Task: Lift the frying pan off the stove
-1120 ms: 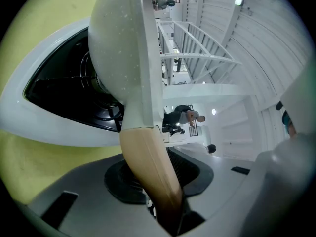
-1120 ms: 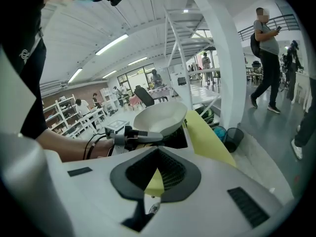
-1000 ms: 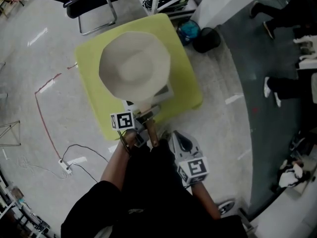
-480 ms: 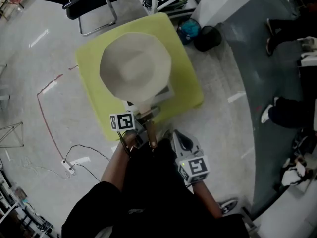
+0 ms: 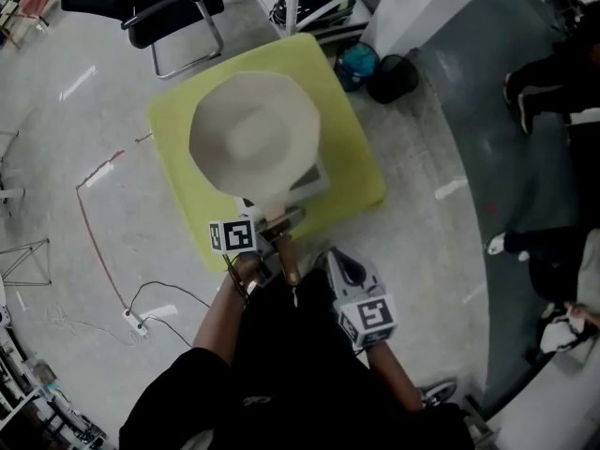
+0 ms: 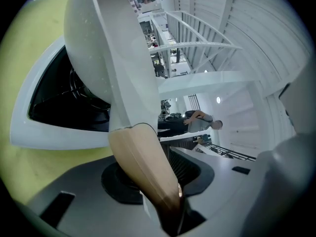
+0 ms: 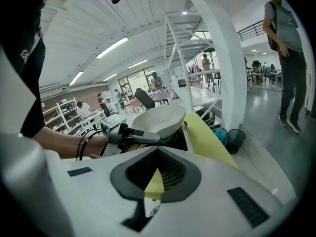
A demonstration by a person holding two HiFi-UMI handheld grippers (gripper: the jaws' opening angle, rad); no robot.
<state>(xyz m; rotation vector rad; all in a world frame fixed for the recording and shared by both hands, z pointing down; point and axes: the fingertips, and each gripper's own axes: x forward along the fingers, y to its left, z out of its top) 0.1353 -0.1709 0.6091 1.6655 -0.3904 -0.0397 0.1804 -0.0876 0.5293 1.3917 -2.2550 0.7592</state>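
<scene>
A cream frying pan point(image 5: 253, 134) sits over a white stove point(image 5: 317, 178) on a yellow-green table point(image 5: 361, 172). Its wooden handle point(image 5: 287, 251) points toward me. My left gripper point(image 5: 272, 231) holds that handle; its jaws are opening slightly with the handle still between them. In the left gripper view the tan handle point(image 6: 140, 162) runs out of the left gripper point(image 6: 165, 191) up to the pan's pale underside point(image 6: 94, 38), above the stove's black top point(image 6: 64, 107). My right gripper point(image 5: 339, 265) hangs back near my body, shut and empty; from the right gripper point(image 7: 155, 179) the pan point(image 7: 158, 118) shows ahead.
A black chair point(image 5: 173, 7) stands beyond the table. A blue bag point(image 5: 358, 61) and a black bin point(image 5: 394, 75) sit at its far right corner. A red cord point(image 5: 94, 223) and a power strip point(image 5: 136, 322) lie on the floor at left. People's legs point(image 5: 553, 73) show at right.
The pan and both grippers stay about where they were. The people's legs at the right have shifted.
</scene>
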